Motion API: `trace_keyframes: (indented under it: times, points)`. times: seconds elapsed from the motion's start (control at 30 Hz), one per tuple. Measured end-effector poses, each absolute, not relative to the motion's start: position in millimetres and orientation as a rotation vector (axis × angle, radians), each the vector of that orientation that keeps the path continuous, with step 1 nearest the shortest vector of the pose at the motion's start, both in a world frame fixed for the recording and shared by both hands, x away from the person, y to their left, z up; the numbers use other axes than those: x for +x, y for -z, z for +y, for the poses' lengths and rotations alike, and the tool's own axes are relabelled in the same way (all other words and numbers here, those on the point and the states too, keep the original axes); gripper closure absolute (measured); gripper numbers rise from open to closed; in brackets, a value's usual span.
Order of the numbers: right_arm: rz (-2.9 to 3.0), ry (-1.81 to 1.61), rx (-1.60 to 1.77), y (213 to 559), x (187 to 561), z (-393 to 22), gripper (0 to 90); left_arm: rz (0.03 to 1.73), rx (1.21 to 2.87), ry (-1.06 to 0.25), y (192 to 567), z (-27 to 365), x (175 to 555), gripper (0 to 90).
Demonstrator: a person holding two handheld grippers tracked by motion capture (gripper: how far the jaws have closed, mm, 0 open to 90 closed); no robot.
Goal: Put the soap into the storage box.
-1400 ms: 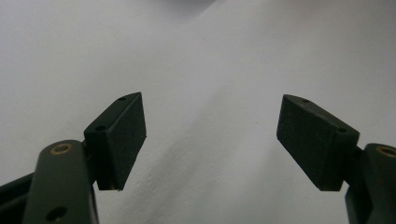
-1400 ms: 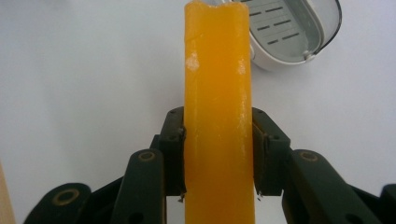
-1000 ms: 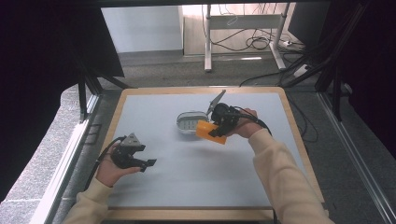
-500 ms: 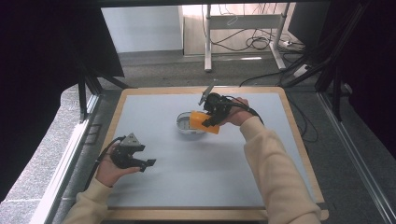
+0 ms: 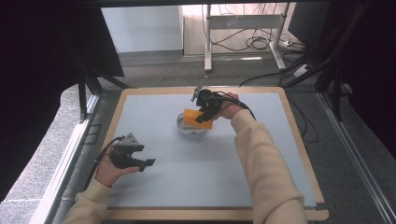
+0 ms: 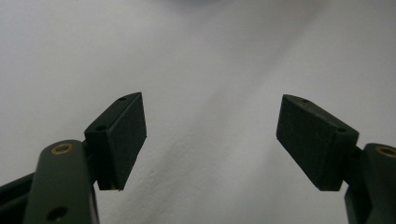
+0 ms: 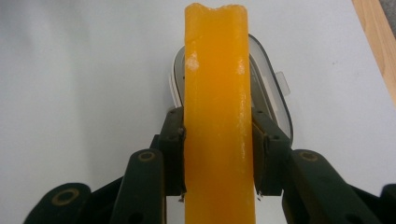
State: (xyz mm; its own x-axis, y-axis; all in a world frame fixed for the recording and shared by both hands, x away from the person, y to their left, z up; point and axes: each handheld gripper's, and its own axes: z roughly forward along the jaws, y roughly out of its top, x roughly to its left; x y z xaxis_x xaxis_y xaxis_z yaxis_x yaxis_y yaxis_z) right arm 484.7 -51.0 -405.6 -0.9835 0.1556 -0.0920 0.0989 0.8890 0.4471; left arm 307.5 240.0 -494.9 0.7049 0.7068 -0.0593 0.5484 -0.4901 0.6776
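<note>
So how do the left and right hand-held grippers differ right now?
The left hand-held gripper has its jaws wide open and empty, while the right hand-held gripper is clamped on an orange sponge. The left sits low at the near-left of the grey table; the right is held over a small clear container farther back. Both have black jaws.
</note>
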Motion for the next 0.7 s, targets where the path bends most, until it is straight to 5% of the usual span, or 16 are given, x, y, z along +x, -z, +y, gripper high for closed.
trace_keyframes:
  times: [0.7]
  points:
    - [2.935,-0.690,0.152,407.4,501.2,-37.4,62.0,0.938,2.198,-0.265,492.7,238.8,305.5,24.3]
